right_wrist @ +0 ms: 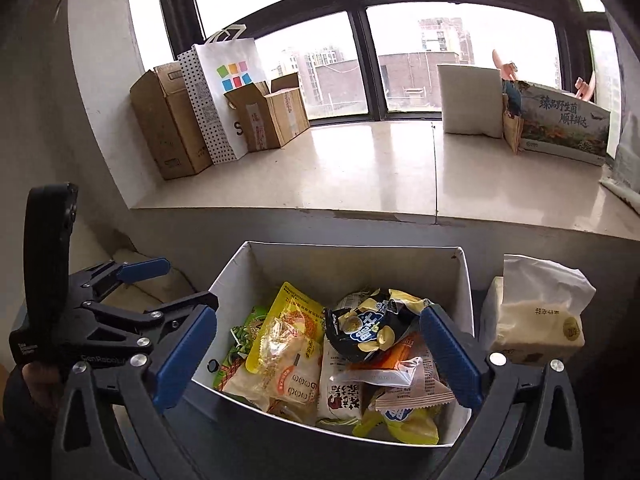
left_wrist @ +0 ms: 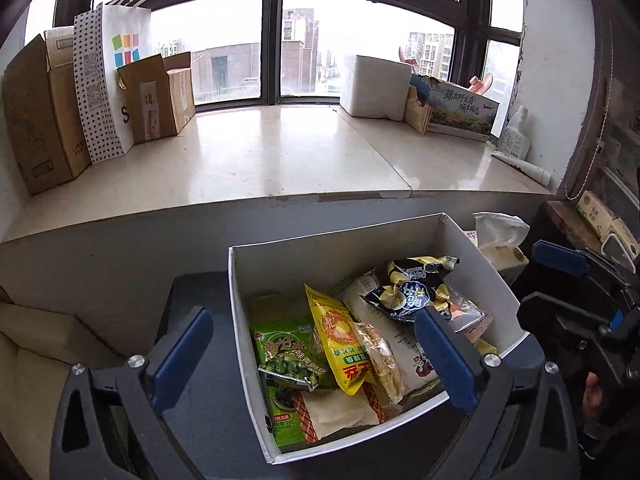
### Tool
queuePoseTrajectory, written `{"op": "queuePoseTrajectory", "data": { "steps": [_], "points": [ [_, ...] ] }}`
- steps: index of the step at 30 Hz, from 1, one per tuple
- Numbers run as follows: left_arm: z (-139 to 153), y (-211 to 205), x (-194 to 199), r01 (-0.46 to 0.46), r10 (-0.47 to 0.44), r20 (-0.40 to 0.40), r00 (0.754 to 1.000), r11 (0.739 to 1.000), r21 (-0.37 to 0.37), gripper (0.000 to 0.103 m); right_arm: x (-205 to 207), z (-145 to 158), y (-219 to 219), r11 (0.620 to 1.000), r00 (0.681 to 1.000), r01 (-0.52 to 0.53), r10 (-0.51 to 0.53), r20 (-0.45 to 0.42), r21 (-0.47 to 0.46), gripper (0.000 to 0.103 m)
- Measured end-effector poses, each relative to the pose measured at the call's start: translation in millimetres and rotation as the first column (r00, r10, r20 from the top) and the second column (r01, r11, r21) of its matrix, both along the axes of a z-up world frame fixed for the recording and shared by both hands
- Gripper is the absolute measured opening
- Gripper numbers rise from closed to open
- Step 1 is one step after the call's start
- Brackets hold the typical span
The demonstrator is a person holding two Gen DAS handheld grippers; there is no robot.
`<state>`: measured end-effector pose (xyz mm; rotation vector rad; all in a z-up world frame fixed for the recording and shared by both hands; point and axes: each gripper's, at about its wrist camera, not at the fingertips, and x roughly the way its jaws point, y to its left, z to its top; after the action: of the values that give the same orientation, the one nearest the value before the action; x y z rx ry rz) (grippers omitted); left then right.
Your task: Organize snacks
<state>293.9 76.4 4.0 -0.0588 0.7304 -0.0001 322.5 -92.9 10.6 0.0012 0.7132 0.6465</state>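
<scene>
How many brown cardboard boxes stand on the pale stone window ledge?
2, both at the ledge's left end: a tall box left of the white paper bag, an open-flapped box right of it. Others may be hidden.

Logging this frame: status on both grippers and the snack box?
Left gripper open, empty. Right gripper open, empty. White box full of snack packets, black chip bag on top. Tissue pack beside the box, nothing blocking.
</scene>
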Motion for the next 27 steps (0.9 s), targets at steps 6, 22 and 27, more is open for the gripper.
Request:
{"op": "queuePoseTrajectory", "data": {
  "steps": [6,22,27],
  "points": [
    [45,-16,-74,-0.053,0.052,0.132,0.990,0.999,0.005,0.103,-53,28,-3,0.995,0.990,0.019,-0.005,0.140,-0.095,0.103],
    [51,-43,-213,-0.045,0.055,0.102,0.993,0.994,-0.096,0.103,-177,51,-57,1.000,0.992,-0.006,0.004,0.128,0.015,0.103],
    [33,-59,-233,-0.032,0.038,0.064,0.997,0.994,-0.100,0.103,-204,32,-67,0.999,0.996,0.039,-0.039,0.084,0.000,0.103]
  ]
}}
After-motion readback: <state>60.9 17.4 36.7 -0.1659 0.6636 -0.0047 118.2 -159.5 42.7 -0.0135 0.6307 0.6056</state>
